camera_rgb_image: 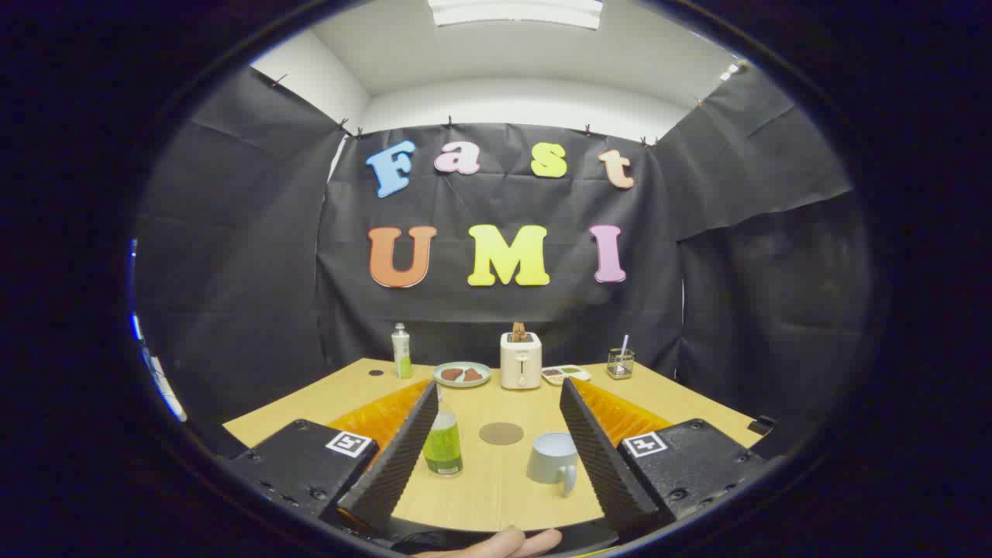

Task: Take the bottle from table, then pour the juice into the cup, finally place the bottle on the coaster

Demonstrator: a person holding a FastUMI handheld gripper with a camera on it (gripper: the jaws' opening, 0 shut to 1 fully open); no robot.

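**Lining up on the bottle**

Gripper view: the fingers (496, 457) stand wide apart and hold nothing, touching no object. The bottle (443, 443) stands upright on the worktop (496, 496), just inside the left finger near the front edge. The cup (553, 459) sits close to the right finger, and the coaster (501, 433) lies flat between the two, a little farther back. To grasp well, I judge the gripper should shift left so the bottle is centred between the fingers, then go forward low and level, closing on the body below the neck while keeping clear of the cup.
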